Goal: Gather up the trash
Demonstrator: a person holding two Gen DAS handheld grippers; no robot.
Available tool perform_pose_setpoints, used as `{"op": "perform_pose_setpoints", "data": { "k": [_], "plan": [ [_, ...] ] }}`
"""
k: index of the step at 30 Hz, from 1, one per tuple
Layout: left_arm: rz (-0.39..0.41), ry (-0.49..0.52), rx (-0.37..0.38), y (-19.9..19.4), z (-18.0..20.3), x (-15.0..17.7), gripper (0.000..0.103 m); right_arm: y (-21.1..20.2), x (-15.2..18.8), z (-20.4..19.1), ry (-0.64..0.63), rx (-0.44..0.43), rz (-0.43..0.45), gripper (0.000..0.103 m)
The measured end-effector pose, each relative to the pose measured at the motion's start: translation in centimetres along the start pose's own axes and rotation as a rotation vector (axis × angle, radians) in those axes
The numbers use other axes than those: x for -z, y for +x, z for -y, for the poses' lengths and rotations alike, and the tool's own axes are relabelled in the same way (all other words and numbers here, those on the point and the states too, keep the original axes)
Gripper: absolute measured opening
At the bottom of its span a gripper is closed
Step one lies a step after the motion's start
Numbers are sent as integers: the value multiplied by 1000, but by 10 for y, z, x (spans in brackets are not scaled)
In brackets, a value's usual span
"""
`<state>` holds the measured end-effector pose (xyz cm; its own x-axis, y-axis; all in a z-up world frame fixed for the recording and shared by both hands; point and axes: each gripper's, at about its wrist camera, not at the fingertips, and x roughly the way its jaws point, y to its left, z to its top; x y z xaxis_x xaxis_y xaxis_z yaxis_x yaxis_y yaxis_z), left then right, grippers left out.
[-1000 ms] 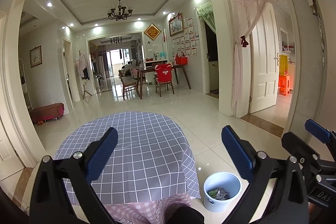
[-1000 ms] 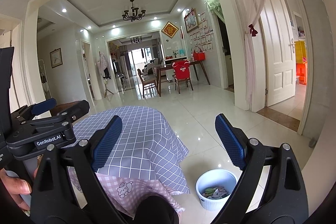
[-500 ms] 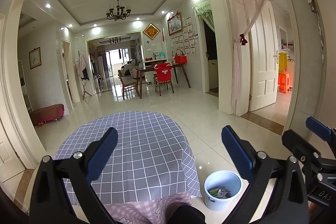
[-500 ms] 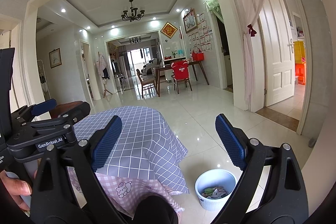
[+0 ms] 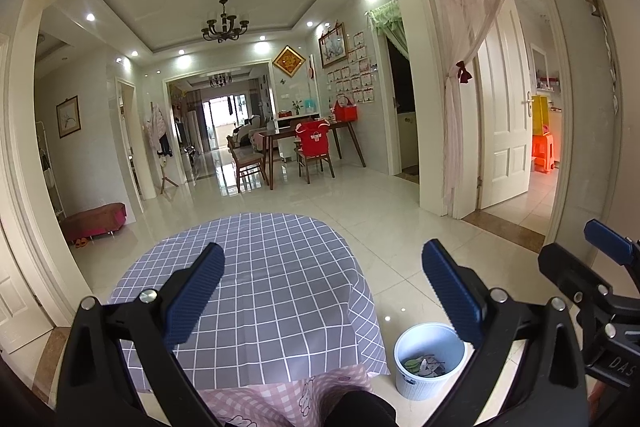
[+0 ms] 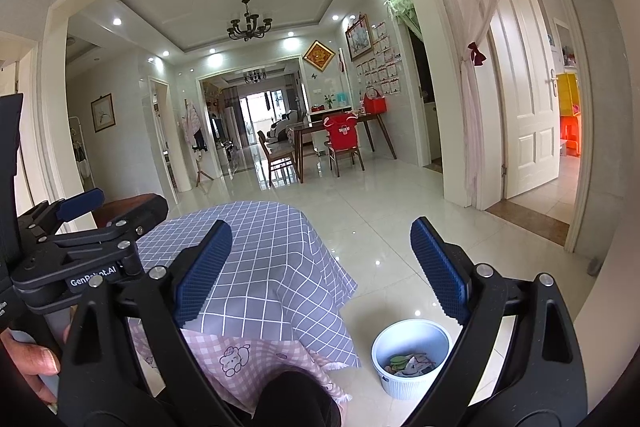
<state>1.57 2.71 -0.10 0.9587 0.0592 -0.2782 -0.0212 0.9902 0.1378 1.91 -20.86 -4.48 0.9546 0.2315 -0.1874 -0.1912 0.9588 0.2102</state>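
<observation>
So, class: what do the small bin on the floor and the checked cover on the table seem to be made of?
Bin: probably moulded plastic, matt pale blue-white, with a ribbed, weave-like band round its base.
Checked cover: seems thin fabric or coated cloth, grey with white lines; it drapes in soft folds over the edge and catches a faint sheen.

The trash (image 6: 408, 363) in the bin (image 6: 412, 339) is too small to identify.

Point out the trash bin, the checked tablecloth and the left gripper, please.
bin (image 5: 432, 385): left wrist view, white front wall.
tablecloth (image 5: 272, 291): left wrist view, bare top surface.
left gripper (image 5: 320, 291): left wrist view, midway between its fingertips.
</observation>
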Motion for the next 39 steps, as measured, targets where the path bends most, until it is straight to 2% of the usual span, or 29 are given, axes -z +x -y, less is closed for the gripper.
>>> {"op": "perform_pose_setpoints", "data": {
  "k": [39],
  "plan": [
    [-6,8,2,1,-4,1,97,0,0,-2,0,-1,-3,90]
  ]
}}
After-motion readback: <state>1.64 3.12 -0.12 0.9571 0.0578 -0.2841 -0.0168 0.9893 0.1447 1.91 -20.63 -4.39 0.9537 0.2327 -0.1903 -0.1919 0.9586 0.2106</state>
